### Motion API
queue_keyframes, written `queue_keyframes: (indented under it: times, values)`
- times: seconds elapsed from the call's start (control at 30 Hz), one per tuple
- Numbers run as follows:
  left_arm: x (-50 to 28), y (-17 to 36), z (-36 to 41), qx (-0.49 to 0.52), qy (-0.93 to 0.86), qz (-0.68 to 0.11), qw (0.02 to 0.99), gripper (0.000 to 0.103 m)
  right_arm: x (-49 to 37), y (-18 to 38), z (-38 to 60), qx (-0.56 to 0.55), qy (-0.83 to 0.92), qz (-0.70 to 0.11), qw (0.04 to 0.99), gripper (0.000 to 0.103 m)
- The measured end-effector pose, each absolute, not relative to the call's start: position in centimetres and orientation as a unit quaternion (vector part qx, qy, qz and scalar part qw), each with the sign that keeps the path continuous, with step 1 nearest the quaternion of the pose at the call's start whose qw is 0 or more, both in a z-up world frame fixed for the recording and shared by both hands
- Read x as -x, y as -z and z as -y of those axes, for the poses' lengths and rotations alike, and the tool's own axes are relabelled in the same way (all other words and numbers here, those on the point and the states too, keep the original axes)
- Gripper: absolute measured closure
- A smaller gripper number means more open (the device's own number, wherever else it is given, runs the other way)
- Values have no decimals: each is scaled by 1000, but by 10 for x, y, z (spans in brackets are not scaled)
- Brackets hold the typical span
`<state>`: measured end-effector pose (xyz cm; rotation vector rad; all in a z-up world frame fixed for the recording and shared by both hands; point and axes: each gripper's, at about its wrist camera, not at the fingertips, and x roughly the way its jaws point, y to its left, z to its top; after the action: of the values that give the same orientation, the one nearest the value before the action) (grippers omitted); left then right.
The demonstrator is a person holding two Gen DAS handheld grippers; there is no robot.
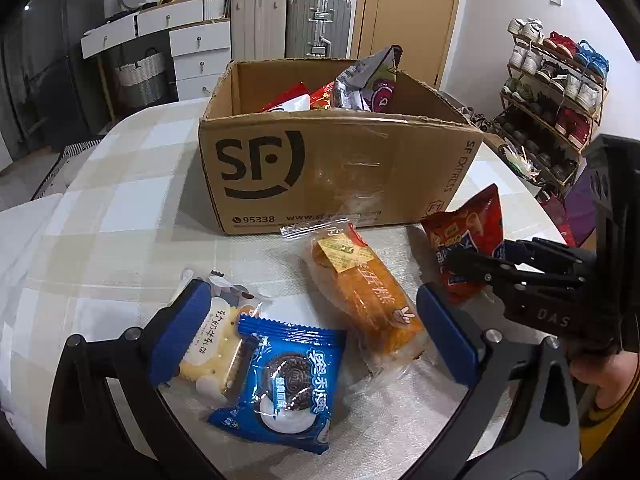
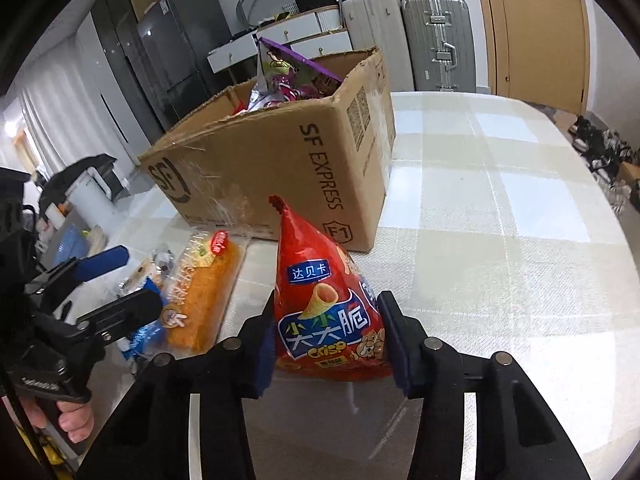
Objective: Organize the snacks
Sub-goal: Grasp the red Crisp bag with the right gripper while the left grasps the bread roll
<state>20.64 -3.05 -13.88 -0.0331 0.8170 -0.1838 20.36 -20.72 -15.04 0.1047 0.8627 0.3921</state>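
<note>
An open SF cardboard box [image 1: 320,168] holding several snack bags stands on the checked tablecloth; it also shows in the right wrist view [image 2: 280,160]. My left gripper [image 1: 316,332] is open over a blue Oreo packet [image 1: 284,384], a cream biscuit packet [image 1: 212,348] and an orange wrapped cake [image 1: 360,292]. My right gripper [image 2: 326,340] is shut on a red crisp bag [image 2: 324,308], held upright in front of the box. The red bag also shows in the left wrist view [image 1: 468,240].
The table's rounded edge [image 2: 600,184] curves away at the right. Suitcases [image 1: 292,20], drawers [image 1: 192,48] and a shoe rack [image 1: 556,92] stand behind the table. The left gripper shows at the left of the right wrist view [image 2: 112,280].
</note>
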Motion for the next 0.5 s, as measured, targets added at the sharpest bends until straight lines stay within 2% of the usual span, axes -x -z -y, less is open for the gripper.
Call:
queue_keyframes:
  times: [0.23, 0.5]
  values:
    - [-217, 136, 35, 27, 90, -414, 905, 0, -183, 139, 230, -115, -212, -382, 892, 57]
    - [-252, 139, 66, 3, 82, -436, 896, 0, -161, 136, 242, -140, -215, -358, 898, 57]
